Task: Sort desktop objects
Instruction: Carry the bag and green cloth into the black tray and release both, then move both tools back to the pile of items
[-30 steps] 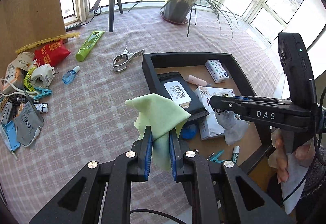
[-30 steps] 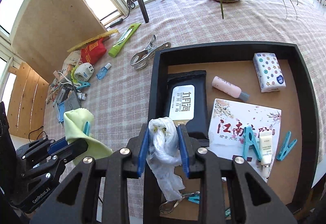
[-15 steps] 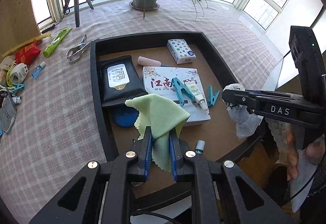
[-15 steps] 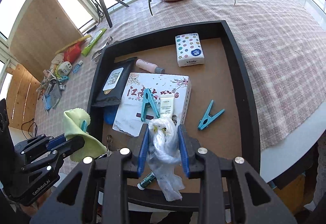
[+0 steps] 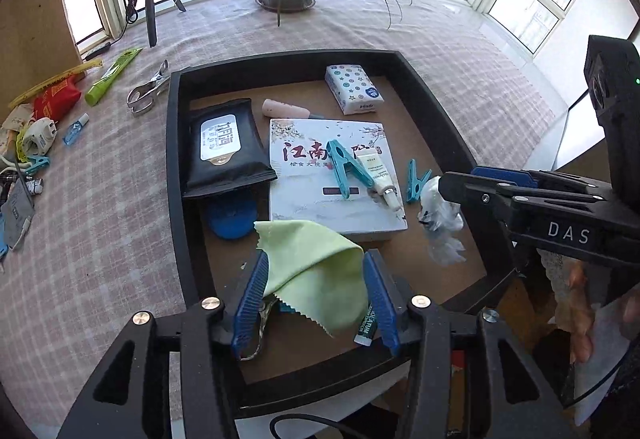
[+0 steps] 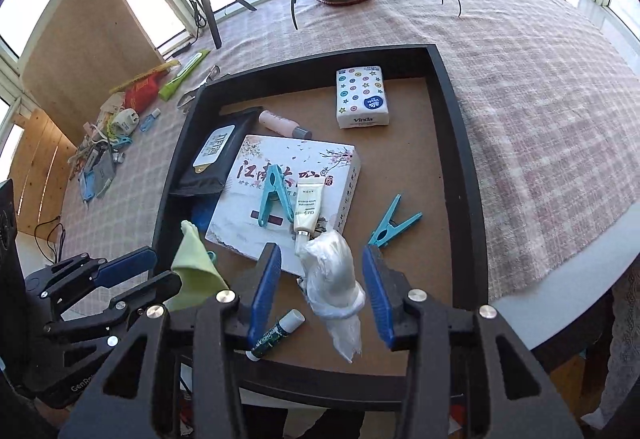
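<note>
Light-green cloth [image 5: 316, 259], black tray [image 5: 174, 159], pink-checked tablecloth [image 5: 100, 219]

My jaws are matt black plastic with ribbed blue pads [image 5: 252, 295]. Between the left ones is a soft green cloth [image 5: 316, 271], matt, with a zigzag edge. Between the right ones is a crinkled plastic bag [image 6: 334, 279], thin and shiny. The tray [image 6: 456, 143] has a matt black rim and a brown board floor. A woven checked cloth [image 6: 540, 87] covers the surface.

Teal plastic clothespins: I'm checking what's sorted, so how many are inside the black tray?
2. One teal plastic clothespin lies on the white printed box; the other lies on the tray floor to its right. More may be hidden under other items.
</note>
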